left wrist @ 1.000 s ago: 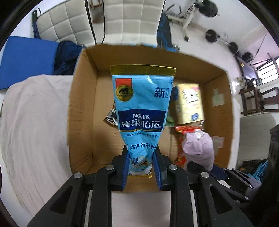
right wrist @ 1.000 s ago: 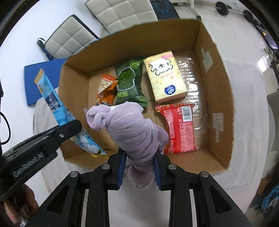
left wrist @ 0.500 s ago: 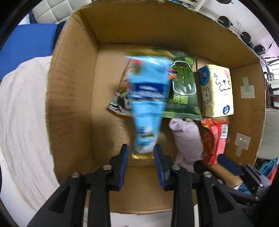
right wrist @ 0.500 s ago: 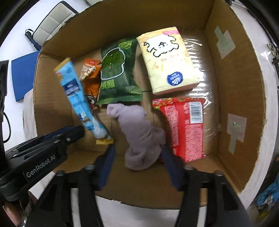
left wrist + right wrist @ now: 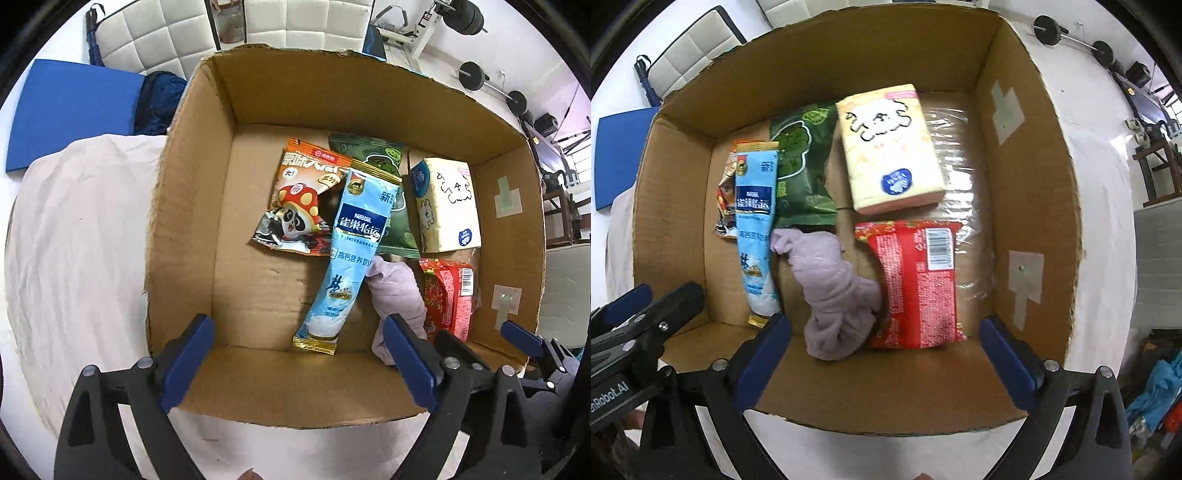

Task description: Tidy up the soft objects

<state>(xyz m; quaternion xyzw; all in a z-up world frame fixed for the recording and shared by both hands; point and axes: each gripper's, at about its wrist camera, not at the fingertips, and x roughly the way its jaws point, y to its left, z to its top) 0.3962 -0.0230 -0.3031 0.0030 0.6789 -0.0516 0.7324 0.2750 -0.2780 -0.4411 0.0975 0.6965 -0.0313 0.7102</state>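
An open cardboard box holds the soft items. A blue Nestle milk-powder pouch lies flat inside, over an orange panda snack bag and a green snack bag. A lilac rolled cloth lies next to it. A yellow tissue pack and a red noodle packet lie to the right. My left gripper and right gripper are both open and empty above the box's near wall.
The box stands on a pale cloth-covered surface. White quilted chairs and a blue mat lie beyond. Barbell weights lie on the floor at the far right. The box floor at the left is bare cardboard.
Both grippers opened and drew back. The blue pouch dropped from the left gripper and the lilac cloth from the right; both now lie on the box floor.
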